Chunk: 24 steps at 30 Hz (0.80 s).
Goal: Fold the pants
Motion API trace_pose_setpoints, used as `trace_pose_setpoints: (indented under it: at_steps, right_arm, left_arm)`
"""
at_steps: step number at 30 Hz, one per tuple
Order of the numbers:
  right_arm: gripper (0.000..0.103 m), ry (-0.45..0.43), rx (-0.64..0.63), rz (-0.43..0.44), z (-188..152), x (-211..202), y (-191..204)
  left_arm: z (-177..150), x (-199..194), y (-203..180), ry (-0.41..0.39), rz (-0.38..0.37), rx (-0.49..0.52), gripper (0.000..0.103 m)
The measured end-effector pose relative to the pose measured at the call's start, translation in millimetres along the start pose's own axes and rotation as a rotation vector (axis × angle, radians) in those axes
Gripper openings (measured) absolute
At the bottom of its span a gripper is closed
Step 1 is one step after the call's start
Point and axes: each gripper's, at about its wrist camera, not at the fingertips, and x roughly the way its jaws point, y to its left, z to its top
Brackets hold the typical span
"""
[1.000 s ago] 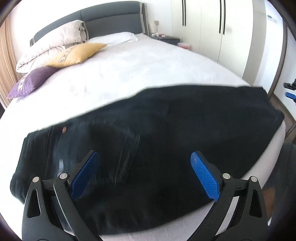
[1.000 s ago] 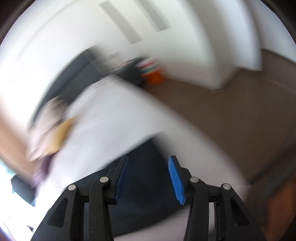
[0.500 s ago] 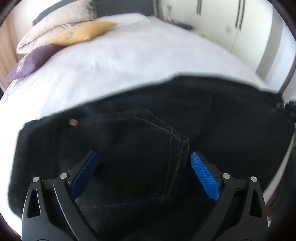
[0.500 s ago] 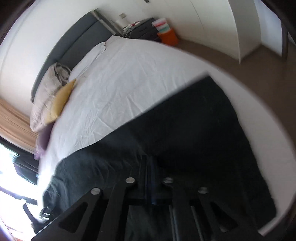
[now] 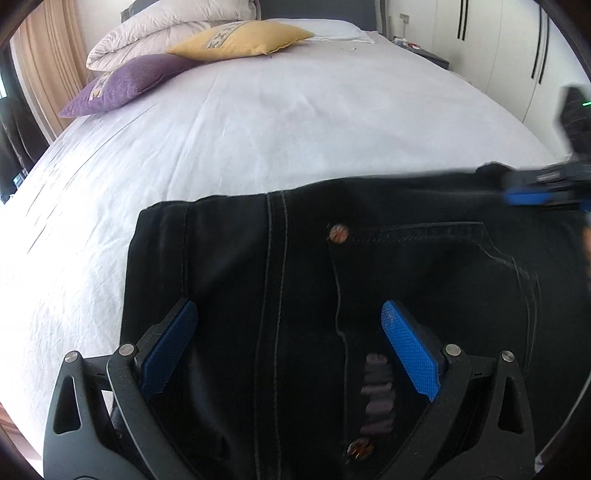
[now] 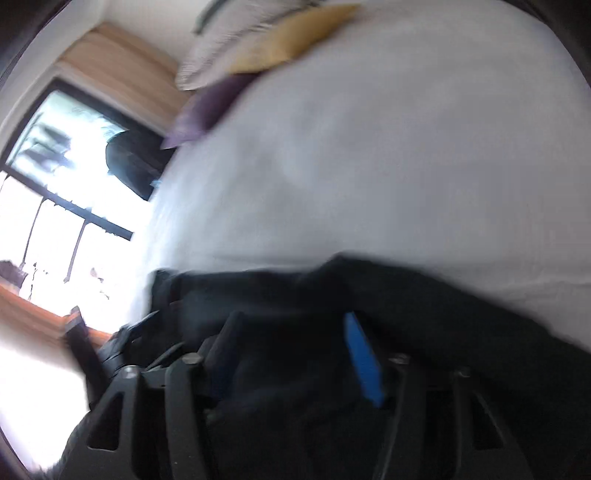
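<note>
Left gripper (image 5: 288,325) is held low over the bed (image 5: 295,122), pointing along it toward the pillows, its fingers (image 5: 410,354) spread wide apart with nothing clamped between them. The black pants (image 5: 369,266) lie flat on the white sheet at the near edge of the bed, the waist end directly under this gripper. The left blue pad sits over the cloth near the pants' left edge; the right pad sits over the back pocket (image 5: 424,280). A double-stitched seam (image 5: 275,277) runs up the cloth between the two fingers. A copper rivet (image 5: 338,233) marks the pocket's top corner ahead of the fingertips; a second rivet (image 5: 357,448) shows low in the frame beside a pale woven label (image 5: 376,395). Whether the pads touch the cloth cannot be told. Right gripper (image 5: 532,188) appears in the left wrist view at the far right, blurred, at the far edge of the pants. In the right wrist view, heavily blurred, the right gripper (image 6: 291,343) is tilted, its fingers (image 6: 364,360) apart with dark pants cloth (image 6: 443,314) bunched between and around them; whether they press on it cannot be told. Toward the head of the bed lie a purple cushion (image 5: 125,83), a yellow cushion (image 5: 240,38) and a folded pale duvet (image 5: 155,35). A window (image 6: 55,199) is in view beyond the bed's left side.
</note>
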Motion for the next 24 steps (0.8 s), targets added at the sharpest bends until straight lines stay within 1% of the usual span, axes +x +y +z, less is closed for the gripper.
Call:
trace_pose_setpoints:
  at_steps: [1,2,3,4,5,6,7,8,9,11,12,13,14,15,16,17,18,19,20,21,22,23,24]
  right_arm:
    - [0.018,-0.041,0.03,-0.02,6,-4,-13]
    - [0.017,-0.091,0.077,-0.055,11,-15,-25]
    - [0.018,-0.155,0.125,-0.079,13,-30,-33]
    - [0.03,-0.198,0.146,-0.114,15,-42,-34]
    - [0.049,-0.224,0.142,-0.105,16,-50,-28]
    - [0.055,-0.235,0.132,-0.069,9,-55,-22]
    - [0.059,-0.239,0.113,0.003,-3,-59,-13]
    - [0.062,-0.213,0.085,0.069,-12,-56,1]
    - [0.062,-0.181,0.061,0.094,-18,-53,8]
    - [0.063,-0.117,0.006,0.116,-43,-43,22]
    - [0.065,-0.1,-0.005,0.093,-56,-42,17]
    - [0.064,-0.097,0.003,0.065,-57,-43,8]
    - [0.041,-0.121,0.052,0.053,-69,-51,-17]
    - [0.033,-0.142,0.097,0.064,-74,-62,-32]
    - [0.028,-0.168,0.165,0.035,-82,-79,-53]
    - [0.029,-0.224,0.225,0.002,-93,-111,-71]
    - [0.035,-0.256,0.238,-0.018,-102,-127,-77]
    - [0.057,-0.319,0.238,-0.036,-115,-154,-81]
    - [0.081,-0.419,0.23,-0.027,-132,-186,-84]
    - [0.09,-0.482,0.235,-0.02,-150,-207,-87]
    - [0.102,-0.509,0.244,-0.02,-157,-215,-90]
    - [0.103,-0.525,0.266,-0.037,-172,-223,-102]
    - [0.102,-0.516,0.298,-0.076,-184,-225,-115]
  left_arm:
    - [-1,-1,1,-0.006,-0.008,0.0,0.101]
    - [-7,-6,-5,-0.012,-0.01,-0.003,0.101]
    - [-7,-11,-4,-0.023,-0.006,-0.008,0.101]
    - [-11,-18,-7,-0.033,0.008,-0.012,0.101]
    - [-11,-27,-10,-0.052,0.034,-0.019,0.101]
    - [-8,-40,-15,-0.104,0.021,-0.027,0.101]
    - [-6,-47,-17,-0.136,-0.005,-0.029,0.101]
    - [-4,-51,-23,-0.152,-0.02,-0.024,0.101]
    - [-3,-50,-32,-0.146,-0.02,-0.001,0.101]
    - [-10,-29,-48,-0.074,0.013,0.066,0.101]
    - [-14,-17,-49,-0.043,0.01,0.067,0.102]
    - [-17,-9,-43,-0.037,-0.022,0.024,0.103]
    - [-15,-9,-35,-0.037,-0.041,-0.015,0.103]
    - [-11,-10,-32,-0.022,-0.024,-0.033,0.102]
    - [-11,-16,-34,-0.026,0.003,-0.034,0.101]
    - [-10,-27,-39,-0.048,0.021,-0.028,0.101]
    - [-10,-41,-44,-0.081,0.006,-0.019,0.101]
    - [-10,-55,-52,-0.115,-0.022,-0.01,0.101]
    - [-10,-64,-57,-0.137,-0.034,-0.001,0.101]
    - [-15,-70,-67,-0.145,-0.041,0.01,0.101]
    - [-22,-69,-83,-0.127,-0.061,0.028,0.101]
    - [-30,-62,-100,-0.087,-0.081,0.06,0.101]
    - [-34,-52,-111,-0.056,-0.081,0.084,0.101]
